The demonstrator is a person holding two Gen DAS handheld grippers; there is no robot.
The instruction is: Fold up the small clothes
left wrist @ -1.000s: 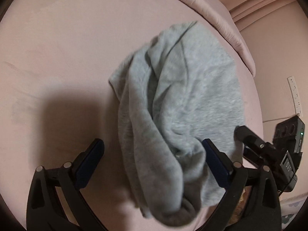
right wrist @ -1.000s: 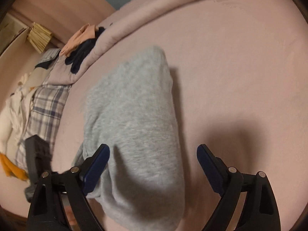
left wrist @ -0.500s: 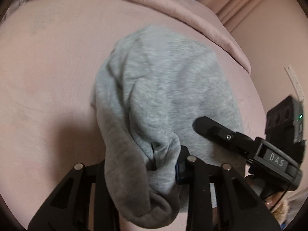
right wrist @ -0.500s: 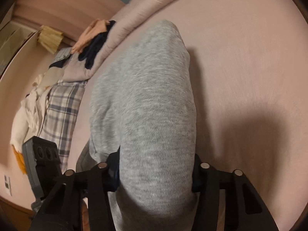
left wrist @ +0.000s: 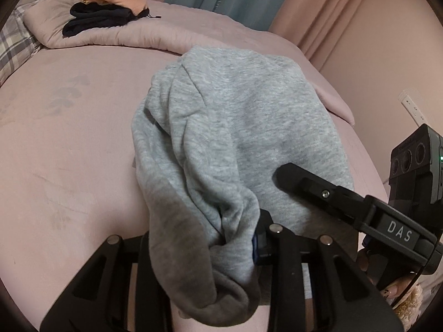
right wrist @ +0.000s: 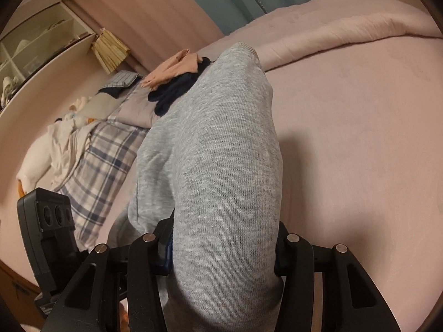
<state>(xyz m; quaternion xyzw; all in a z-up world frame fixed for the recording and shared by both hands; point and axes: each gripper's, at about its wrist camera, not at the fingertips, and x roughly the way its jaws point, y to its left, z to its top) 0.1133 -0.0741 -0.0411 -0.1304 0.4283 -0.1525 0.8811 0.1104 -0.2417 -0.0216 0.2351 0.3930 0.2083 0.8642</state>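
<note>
A grey fleece garment (left wrist: pixel 238 127) lies bunched on the pink bed (left wrist: pixel 69 152). My left gripper (left wrist: pixel 205 243) is shut on its near left edge, with cloth draped over the fingers. My right gripper (right wrist: pixel 221 246) is shut on the near right edge of the same grey garment (right wrist: pixel 221 152), which rises in a long fold away from the jaws. The right gripper also shows at the right of the left wrist view (left wrist: pixel 346 202), just over the cloth.
A pink duvet roll (left wrist: pixel 133 33) lies across the far side of the bed, with folded orange and dark clothes (left wrist: pixel 105 11) on it. A plaid pillow (right wrist: pixel 97 171) and loose white laundry (right wrist: pixel 55 149) lie at the left. Curtains and a wall stand behind.
Both grippers were open on either side of the garment's near edge; they closed on it and have lifted and tilted up, so the far end of the bed comes into view.
</note>
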